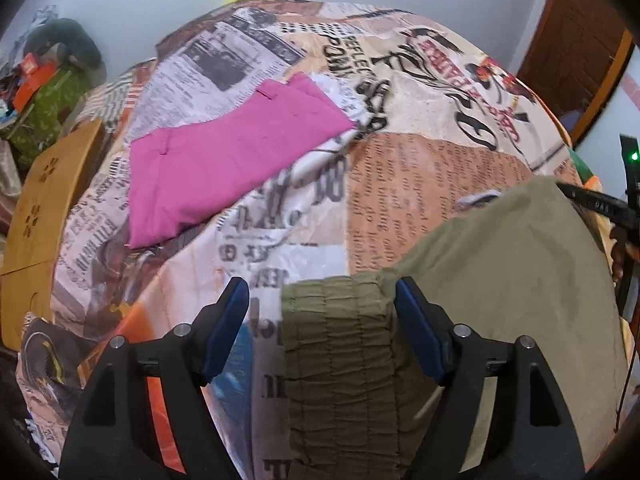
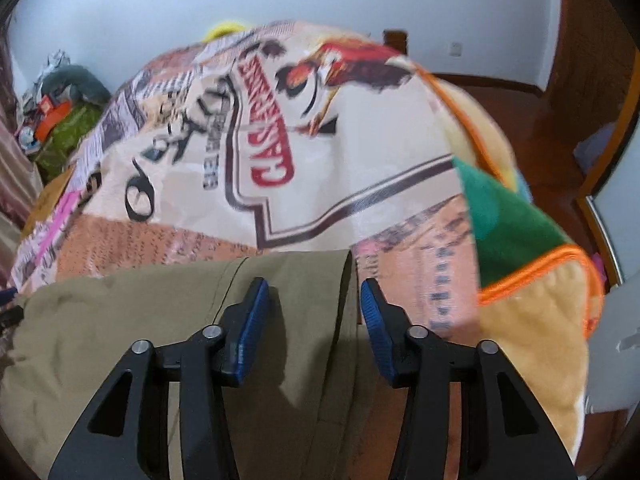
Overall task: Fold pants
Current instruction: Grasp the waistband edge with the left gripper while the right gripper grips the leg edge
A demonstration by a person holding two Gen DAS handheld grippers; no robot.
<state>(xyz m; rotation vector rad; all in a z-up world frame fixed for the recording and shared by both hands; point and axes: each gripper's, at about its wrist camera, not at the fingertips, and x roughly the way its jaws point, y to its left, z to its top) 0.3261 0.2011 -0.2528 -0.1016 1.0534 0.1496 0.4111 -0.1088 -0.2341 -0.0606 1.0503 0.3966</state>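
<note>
Olive-green pants (image 1: 500, 272) lie on a bed covered with a newspaper-print sheet (image 1: 420, 92). In the left wrist view their gathered elastic waistband (image 1: 340, 344) lies between the blue pads of my left gripper (image 1: 322, 300), which is open and above it. In the right wrist view the pants (image 2: 140, 320) spread to the left, and their right edge (image 2: 344, 280) lies between the pads of my open right gripper (image 2: 314, 300). Neither gripper holds cloth.
A folded pink garment (image 1: 224, 152) lies farther back on the sheet. A wooden headboard (image 1: 40, 208) stands at the left. Clutter and a green bundle (image 1: 44, 108) sit at the far left. The blanket's orange-trimmed edge (image 2: 532, 276) hangs at the right above the brown floor (image 2: 540, 136).
</note>
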